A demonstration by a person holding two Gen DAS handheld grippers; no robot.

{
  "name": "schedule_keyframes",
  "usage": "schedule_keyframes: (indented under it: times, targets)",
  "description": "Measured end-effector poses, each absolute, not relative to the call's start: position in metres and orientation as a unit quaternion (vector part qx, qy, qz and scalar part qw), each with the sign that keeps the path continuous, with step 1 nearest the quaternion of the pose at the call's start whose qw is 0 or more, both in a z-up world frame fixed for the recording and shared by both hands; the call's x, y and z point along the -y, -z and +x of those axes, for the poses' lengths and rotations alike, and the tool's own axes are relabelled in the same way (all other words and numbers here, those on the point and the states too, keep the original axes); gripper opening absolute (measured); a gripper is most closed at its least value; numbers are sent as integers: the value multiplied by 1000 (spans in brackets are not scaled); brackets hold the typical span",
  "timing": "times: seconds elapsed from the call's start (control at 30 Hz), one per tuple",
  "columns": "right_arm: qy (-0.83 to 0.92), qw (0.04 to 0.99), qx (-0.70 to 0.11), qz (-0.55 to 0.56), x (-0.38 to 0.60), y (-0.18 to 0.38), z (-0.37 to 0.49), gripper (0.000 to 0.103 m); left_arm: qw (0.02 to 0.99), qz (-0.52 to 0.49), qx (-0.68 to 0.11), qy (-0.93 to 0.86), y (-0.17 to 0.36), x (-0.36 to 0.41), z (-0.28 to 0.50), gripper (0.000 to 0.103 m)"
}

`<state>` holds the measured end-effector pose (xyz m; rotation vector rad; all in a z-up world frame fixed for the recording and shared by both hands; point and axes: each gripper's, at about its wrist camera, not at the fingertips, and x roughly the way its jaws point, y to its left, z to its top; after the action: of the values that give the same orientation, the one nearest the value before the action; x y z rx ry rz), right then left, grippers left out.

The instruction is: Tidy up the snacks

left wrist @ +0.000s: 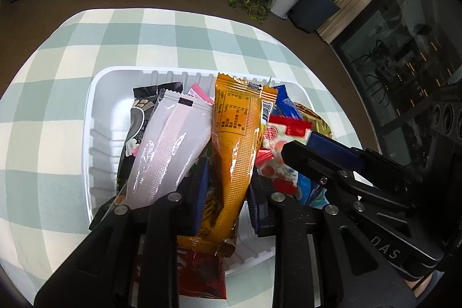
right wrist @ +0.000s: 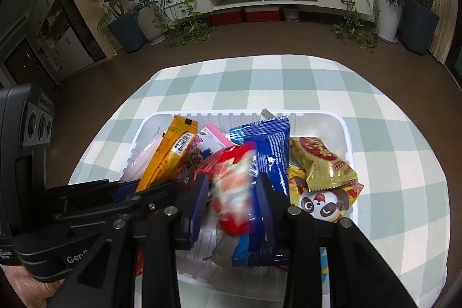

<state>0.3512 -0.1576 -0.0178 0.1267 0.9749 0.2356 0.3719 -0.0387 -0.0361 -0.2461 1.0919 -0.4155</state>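
Left gripper (left wrist: 225,201) hangs loosely around an orange packet (left wrist: 235,152) – jaws slack; right gripper (right wrist: 232,207) straddles a blurred red-and-white packet (right wrist: 234,186), low centre, grip unclear; both over the white tray (right wrist: 350,140).

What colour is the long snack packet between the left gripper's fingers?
Orange, clearest in the left wrist view.

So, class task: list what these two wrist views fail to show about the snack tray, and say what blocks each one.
1. Red-and-white packet, right wrist view: blurred, so its print is unreadable.
2. Near rim of the tray, left wrist view: hidden behind the left gripper.
3. Red packet, left wrist view: covered by the orange packet and gripper.
4. Panda packet, right wrist view: lower part hidden by the right gripper.
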Motion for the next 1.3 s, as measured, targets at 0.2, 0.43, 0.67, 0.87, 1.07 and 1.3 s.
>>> schedule_keyframes:
  times: [0.2, 0.43, 0.67, 0.87, 1.07, 1.3]
  targets:
    - [-108, 880, -458, 62, 162, 10, 345, 37, 833, -119, -509, 184, 31, 36, 368, 46]
    - [-103, 890, -440, 61, 167, -7, 332, 41, 837, -126, -500, 183, 22, 33, 356, 64]
    - [-94, 905, -407, 83, 180, -29, 302, 64, 851, -137, -467, 197, -8, 30, 328, 82]
    - [-99, 930, -332, 118, 193, -68, 258, 89, 895, -142, -367, 211, -63, 9, 277, 103]
    - [-98, 963, -219, 122, 194, -120, 195, 102, 953, -105, -196, 206, -142, -19, 188, 103]
    - [-93, 991, -12, 92, 188, -186, 85, 103, 984, -93, -88, 120, -195, -39, 84, 103]
